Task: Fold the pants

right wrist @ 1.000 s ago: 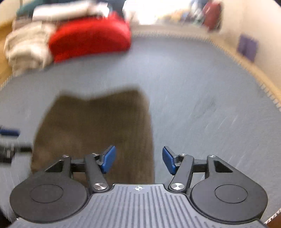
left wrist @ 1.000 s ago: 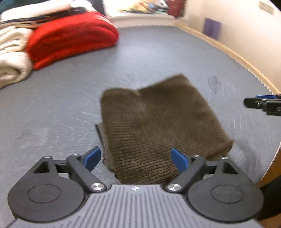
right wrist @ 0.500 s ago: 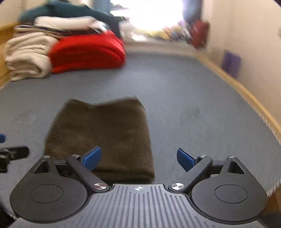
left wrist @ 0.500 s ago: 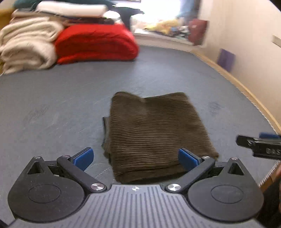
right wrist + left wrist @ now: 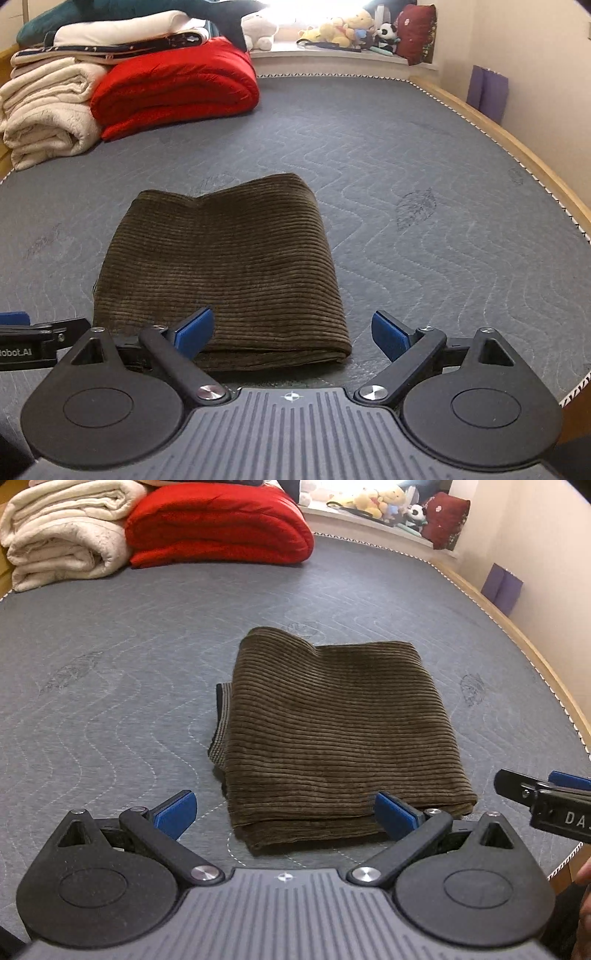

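Observation:
Brown corduroy pants (image 5: 332, 723) (image 5: 225, 266) lie folded into a compact rectangle on the grey quilted mattress (image 5: 110, 686) (image 5: 424, 236). My left gripper (image 5: 284, 814) hovers open over the fold's near edge, blue pads apart, nothing held between them. My right gripper (image 5: 291, 332) is open too, just above the fold's near right corner, gripping nothing. In the left wrist view the right gripper's fingers (image 5: 543, 797) show at the right edge; in the right wrist view the left gripper's fingers (image 5: 40, 334) show at the left edge.
A folded red blanket (image 5: 218, 524) (image 5: 173, 88) and cream blankets (image 5: 62, 535) (image 5: 44, 114) are stacked at the far left. A wooden bed rail (image 5: 524, 653) (image 5: 517, 147) runs along the right. Plush toys (image 5: 343, 29) sit on the far sill. Purple blocks (image 5: 502, 587) lean on the wall.
Both grippers' jaws have spread wider. Both have pulled back toward the near edge of the folded pants, which lie still, and the blurred views have sharpened.

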Tool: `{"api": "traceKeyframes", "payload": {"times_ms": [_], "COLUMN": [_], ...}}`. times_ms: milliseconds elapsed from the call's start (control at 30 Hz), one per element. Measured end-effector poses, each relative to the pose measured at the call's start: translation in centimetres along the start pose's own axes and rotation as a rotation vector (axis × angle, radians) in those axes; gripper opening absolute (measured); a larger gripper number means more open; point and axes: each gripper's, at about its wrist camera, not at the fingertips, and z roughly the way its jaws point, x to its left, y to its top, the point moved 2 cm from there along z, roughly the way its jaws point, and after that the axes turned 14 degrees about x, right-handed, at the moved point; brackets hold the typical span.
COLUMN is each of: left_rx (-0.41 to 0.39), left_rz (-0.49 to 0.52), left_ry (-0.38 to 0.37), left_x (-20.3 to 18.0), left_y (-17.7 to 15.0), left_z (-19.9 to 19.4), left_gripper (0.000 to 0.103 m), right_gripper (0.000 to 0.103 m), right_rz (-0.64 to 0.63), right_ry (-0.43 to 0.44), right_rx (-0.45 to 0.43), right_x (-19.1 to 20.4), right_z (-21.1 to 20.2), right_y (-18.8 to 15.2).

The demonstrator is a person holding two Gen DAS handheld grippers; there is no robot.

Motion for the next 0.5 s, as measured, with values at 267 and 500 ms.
{"api": "traceKeyframes", "payload": {"times_ms": [267,500], "left_rx": [0.012,0.021], "left_rz": [0.018,0.019], "left_ry": [0.003,0.006], "left_x": [-0.6,-0.6], "left_y": [-0.2,-0.2], "left_z": [0.6,1.0], "left_gripper": [0.103,0.103], "right_gripper": [0.093,0.093], "right_rz": [0.000,-0.004], "right_ry": [0.010,0.014], "right_rx": [0.017,0.023], "right_x": [0.2,0.3], "right_z": [0.2,0.3], "right_y": [0.3,0.3]}}
